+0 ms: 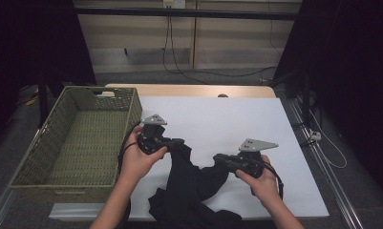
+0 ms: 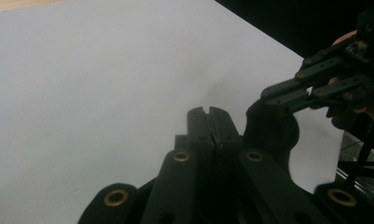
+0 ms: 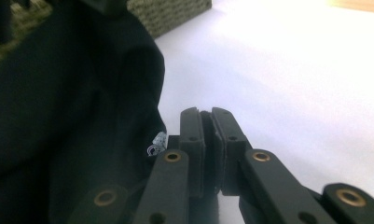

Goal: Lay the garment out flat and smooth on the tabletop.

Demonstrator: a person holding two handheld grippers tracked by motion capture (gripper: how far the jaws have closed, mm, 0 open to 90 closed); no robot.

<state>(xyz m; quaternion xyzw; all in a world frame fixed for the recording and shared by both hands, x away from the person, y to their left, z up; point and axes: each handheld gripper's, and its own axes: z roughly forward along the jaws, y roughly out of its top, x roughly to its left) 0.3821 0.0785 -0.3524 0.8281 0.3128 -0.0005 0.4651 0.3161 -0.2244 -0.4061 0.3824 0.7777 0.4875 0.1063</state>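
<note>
A black cloth (image 1: 191,186) lies bunched on the white table (image 1: 227,119), hanging off its edge at 6 o'clock. The left gripper (image 1: 179,142) pinches one top corner, its jaws pressed tight together. The right gripper (image 1: 218,158) pinches the other corner at 3 o'clock of it; in the right gripper view a thin dark fold seems to sit between its nearly closed jaws. A green woven basket (image 1: 60,124) stands at 9 o'clock.

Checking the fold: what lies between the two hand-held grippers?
In the high view, the black garment sags in a dip between the left hand-held gripper and right hand-held gripper, each shut on it.
</note>
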